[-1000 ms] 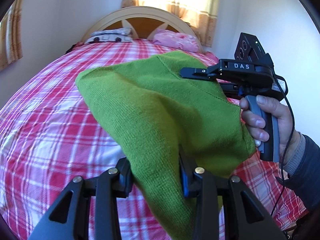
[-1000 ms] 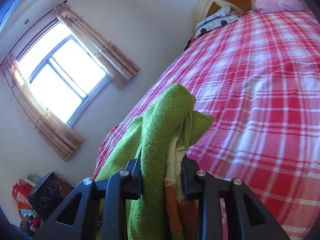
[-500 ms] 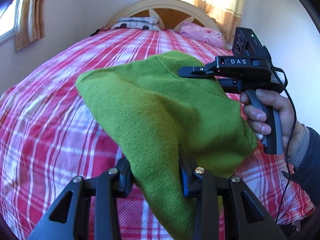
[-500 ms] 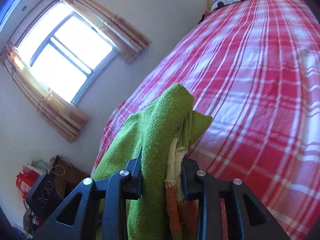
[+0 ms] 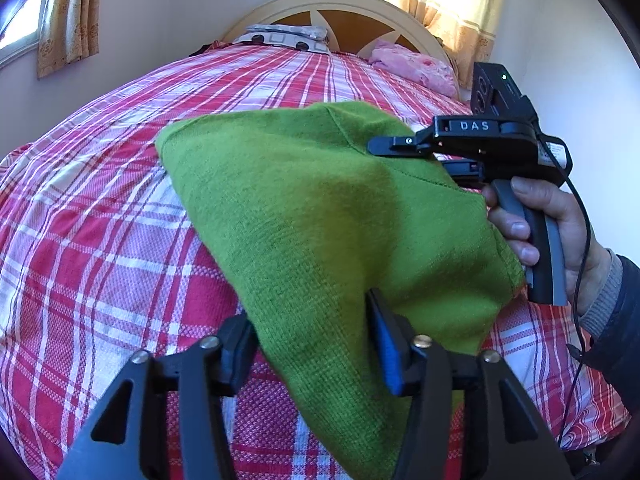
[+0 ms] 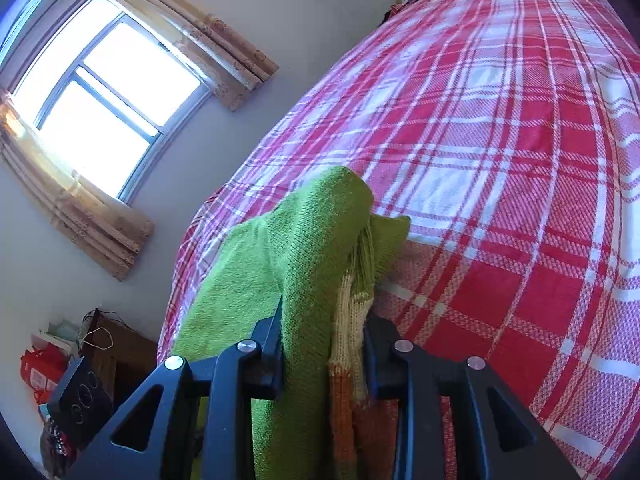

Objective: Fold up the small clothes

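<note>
**Two claws hold a green knit top above the bed**

The left claw (image 5: 312, 344) is clamped on one part of the green knit top (image 5: 312, 216). The cloth fills the gap between its two black fingers and hangs down below them. The right claw (image 6: 324, 344) is also clamped on the top, on a bunched edge where cream and orange stripes show beside the green. A hand (image 5: 552, 220) grips the handle of that right claw.

The top is up in the air between the two claws, stretched a little and drooping over the bed (image 5: 100, 240). I cannot tell if its far corner touches the cover.

It looks soft, light and floppy. It will bend and sag any place it is not held, and it should not break or slip much. The best places to hold it are probably the edges and corners, so it can be laid flat.

The bed has a red and white checked cover and looks soft too. Two pillows (image 5: 288, 36) lie by the round headboard (image 5: 340, 4). A window (image 6: 96, 104) with curtains lets in bright light.
</note>
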